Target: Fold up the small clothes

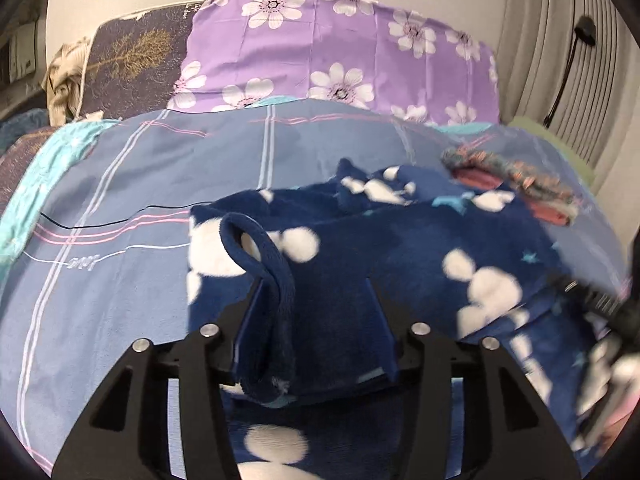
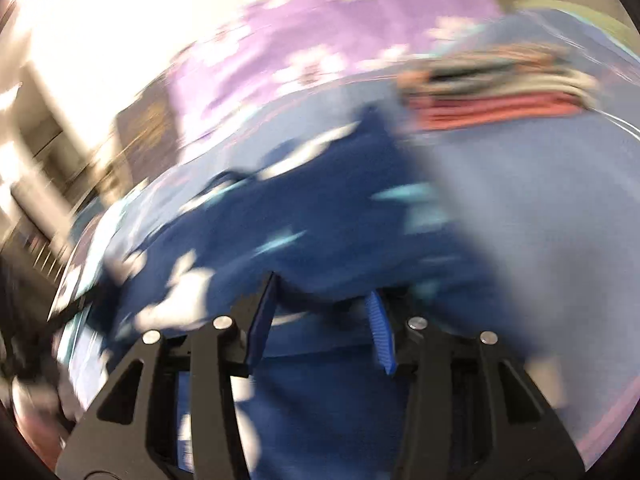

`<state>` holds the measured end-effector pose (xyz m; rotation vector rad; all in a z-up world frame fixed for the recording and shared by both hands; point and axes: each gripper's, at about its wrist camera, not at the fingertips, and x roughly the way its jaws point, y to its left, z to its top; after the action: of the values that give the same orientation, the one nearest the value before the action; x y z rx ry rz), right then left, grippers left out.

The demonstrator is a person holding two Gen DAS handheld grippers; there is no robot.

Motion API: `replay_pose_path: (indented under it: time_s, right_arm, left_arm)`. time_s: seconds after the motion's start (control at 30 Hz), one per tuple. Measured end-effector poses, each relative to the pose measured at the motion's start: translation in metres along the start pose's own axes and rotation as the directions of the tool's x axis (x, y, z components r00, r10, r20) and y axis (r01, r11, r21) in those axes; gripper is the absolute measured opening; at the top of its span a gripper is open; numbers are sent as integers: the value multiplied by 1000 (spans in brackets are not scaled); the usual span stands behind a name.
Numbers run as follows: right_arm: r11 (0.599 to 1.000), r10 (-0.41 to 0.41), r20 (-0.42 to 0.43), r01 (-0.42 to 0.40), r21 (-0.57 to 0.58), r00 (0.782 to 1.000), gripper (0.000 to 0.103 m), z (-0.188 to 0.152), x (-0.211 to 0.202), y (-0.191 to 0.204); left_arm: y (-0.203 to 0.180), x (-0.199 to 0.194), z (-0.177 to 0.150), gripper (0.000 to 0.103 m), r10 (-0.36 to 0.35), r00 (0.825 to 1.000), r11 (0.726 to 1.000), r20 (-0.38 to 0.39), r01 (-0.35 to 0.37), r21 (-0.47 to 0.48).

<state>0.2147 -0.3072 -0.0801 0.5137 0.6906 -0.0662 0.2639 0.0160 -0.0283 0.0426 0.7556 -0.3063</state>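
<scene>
A navy fleece garment [image 1: 400, 248] with white blobs and pale blue stars lies spread on the blue striped bedsheet [image 1: 132, 184]. My left gripper [image 1: 316, 304] hovers low over its near edge with jaws apart. A rolled fold of the fleece [image 1: 276, 280] lies loose between the fingers, against the left one, and the pads do not squeeze it. In the blurred right wrist view, my right gripper [image 2: 324, 296] stands with jaws apart and bare pad faces, its tips under the garment's [image 2: 304, 216] edge. The right gripper [image 1: 600, 300] also shows blurred at the left wrist view's right side.
A folded pile of patterned and pink clothes [image 1: 516, 184] sits on the sheet behind the garment, to the right. A purple flowered pillow [image 1: 340, 52] and a dark pillow with a gold tree [image 1: 132, 60] lie at the head. A curtain [image 1: 560, 60] hangs on the right.
</scene>
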Motion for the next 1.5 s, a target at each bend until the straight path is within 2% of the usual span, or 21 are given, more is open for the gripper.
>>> replay_pose_path:
  time_s: [0.03,0.07,0.1,0.13,0.27,0.33,0.47,0.53,0.63,0.73,0.83,0.87,0.9,0.93,0.97,1.0,1.07,1.17,1.27,1.4,1.5]
  right_arm:
    - [998,-34,-9,35,45,999,29,2,-4,-17]
    - [996,-19,-27,21,82,999,22,2,-4,-31]
    - [994,-9,-40,13,111,999,5,1,-4,-43]
    - [988,-6,-38,12,156,999,0,-1,-7,-56]
    - [933,103,-11,-93,349,995,0,-4,-10,-92]
    - [926,118,-17,-104,364,993,0,-5,-8,-96]
    - [964,51,-41,-39,261,998,6,-7,-22,-81]
    - [975,20,-45,-9,220,999,21,-9,-30,-68]
    - [991,29,-14,-27,128,999,21,-7,-44,-40]
    - [998,64,40,-63,-27,997,27,4,-49,-1]
    - [985,133,52,-126,-118,990,28,17,-36,20]
    - [984,100,59,-89,-154,993,28,20,-27,22]
    - [975,-37,62,50,-216,997,30,19,-11,23]
    - [949,-160,41,165,-270,986,29,18,6,21]
    - [917,-238,-7,223,-331,971,29,12,27,14]
    - [919,-218,-38,192,-345,975,28,9,39,5]
    - [946,-174,-55,151,-288,983,28,16,29,-3]
    - [914,-212,-29,188,-359,977,29,6,32,5]
    - [921,-183,-33,159,-357,983,30,6,23,3]
    - [934,-111,-73,79,-349,991,39,-2,-14,-5]
    - [937,-36,-117,-8,-350,992,39,-20,-49,-7]
  left_arm:
    - [3,6,-3,51,32,999,999,-20,-32,3]
    - [7,11,-6,51,61,997,998,-39,-61,0]
    - [13,18,-10,51,91,994,996,-56,-92,-6]
    - [17,21,-11,51,101,993,995,-64,-102,-11]
    - [36,23,-17,51,58,996,994,-69,-64,-91]
    - [40,19,-18,51,70,995,993,-67,-76,-93]
    - [44,-8,-11,51,108,994,990,2,-107,-95]
    - [47,-26,-7,51,122,991,985,54,-114,-130]
    - [39,-45,0,47,58,993,990,104,-44,-132]
    - [7,-36,2,44,-24,997,999,70,27,-36]
    - [-21,-1,-7,44,-55,998,998,-33,55,3]
    - [-26,24,-17,45,-58,992,998,-115,57,-11]
    - [-27,36,-25,48,-44,990,999,-137,42,-13]
    - [-29,40,-32,50,-26,994,1000,-103,26,3]
    - [-33,38,-33,51,-12,996,1000,-89,15,27]
    - [-35,36,-32,51,-2,996,999,-88,6,35]
    - [-36,35,-34,51,6,996,999,-90,-2,46]
    - [-27,31,-33,51,-36,996,999,-86,37,7]
    - [-24,14,-34,53,-56,996,998,-72,56,-4]
    - [-19,-28,-50,68,-71,997,996,-40,73,49]
    - [-10,-56,-67,69,-53,998,997,-22,54,60]
